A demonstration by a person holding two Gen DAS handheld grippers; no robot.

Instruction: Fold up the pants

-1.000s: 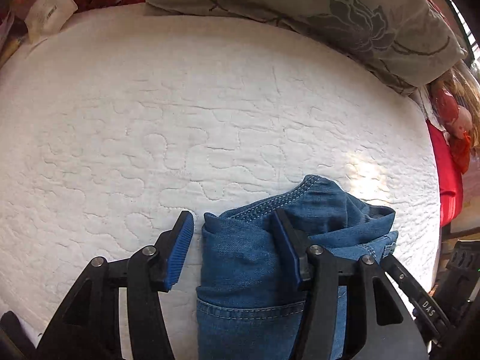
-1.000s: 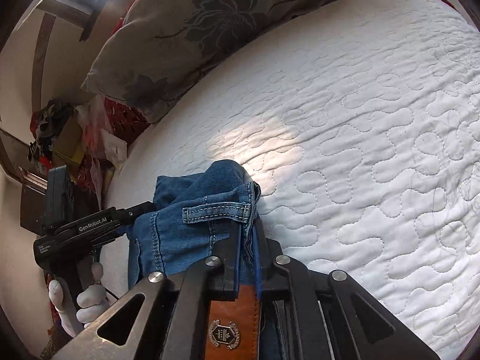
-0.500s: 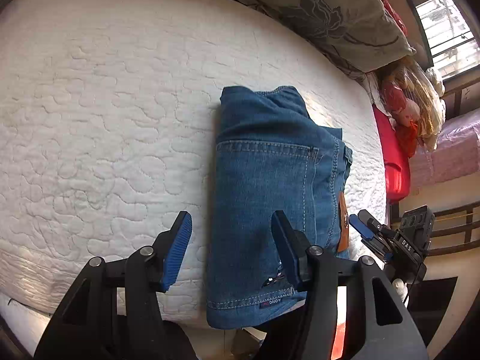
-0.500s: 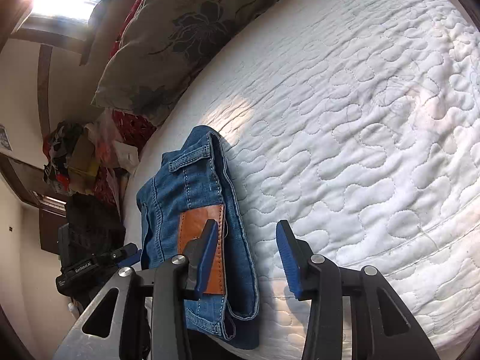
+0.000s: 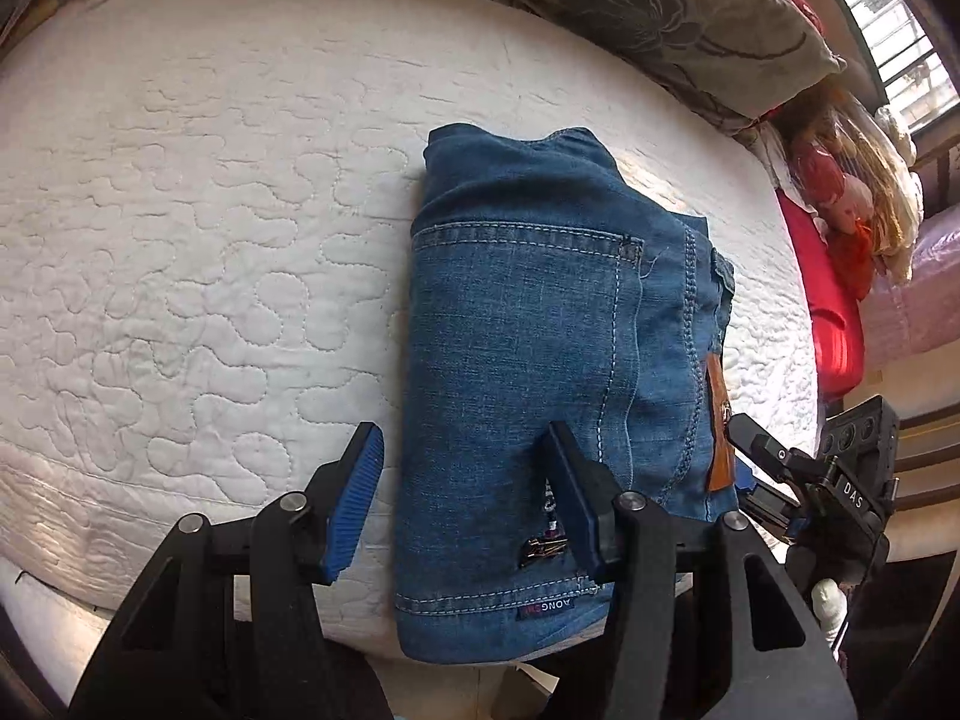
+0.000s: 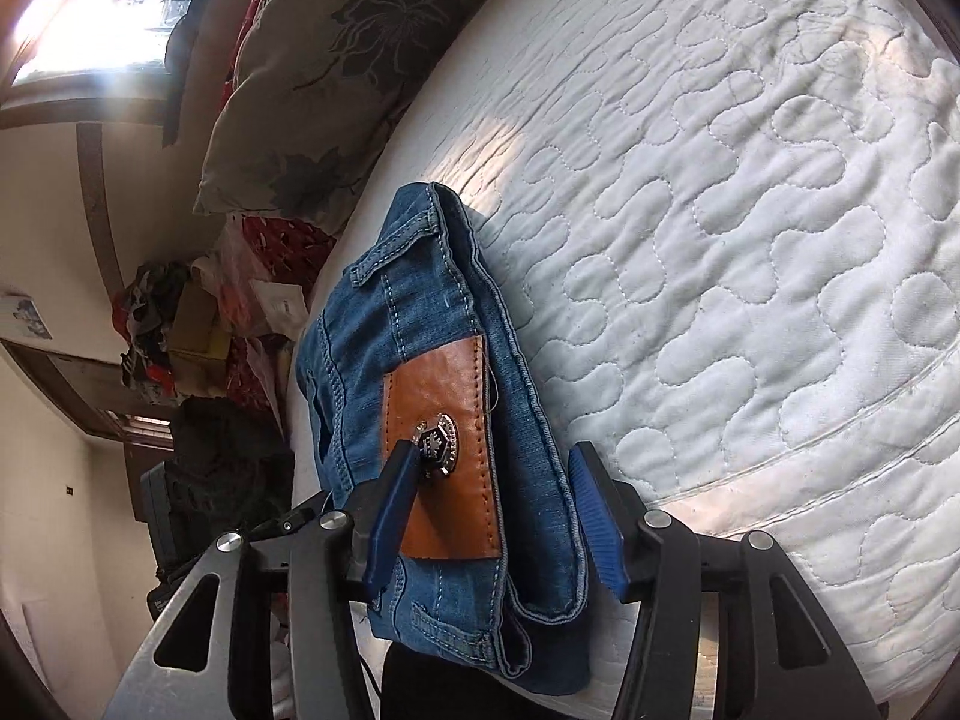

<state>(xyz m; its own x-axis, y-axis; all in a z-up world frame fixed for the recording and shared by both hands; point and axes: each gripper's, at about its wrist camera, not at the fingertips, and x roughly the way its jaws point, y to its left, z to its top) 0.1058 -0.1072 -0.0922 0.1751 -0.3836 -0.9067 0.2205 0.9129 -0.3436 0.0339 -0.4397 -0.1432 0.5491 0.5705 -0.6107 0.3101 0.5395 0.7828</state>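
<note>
Blue jeans (image 5: 540, 360) lie folded into a compact bundle on the white quilted bed (image 5: 180, 240), near its front edge. A back pocket faces up and a brown leather waistband patch (image 6: 444, 438) shows on the side. My left gripper (image 5: 462, 498) is open and empty, held above the bundle's left part near the bed edge. My right gripper (image 6: 492, 516) is open and empty, its jaws standing either side of the waistband end without gripping it. The right gripper also shows in the left wrist view (image 5: 780, 468) at the bundle's right side.
A grey floral pillow (image 5: 630, 12) lies along the back of the bed. Red cloth and a doll (image 5: 840, 222) sit past the bed's right side. A window (image 6: 90, 0) and cluttered shelves (image 6: 174, 324) are beyond the bed.
Both grippers have let go of the jeans and drawn back toward the bed's front edge. The right gripper went from shut on the denim to open. The folded bundle now lies flat.
</note>
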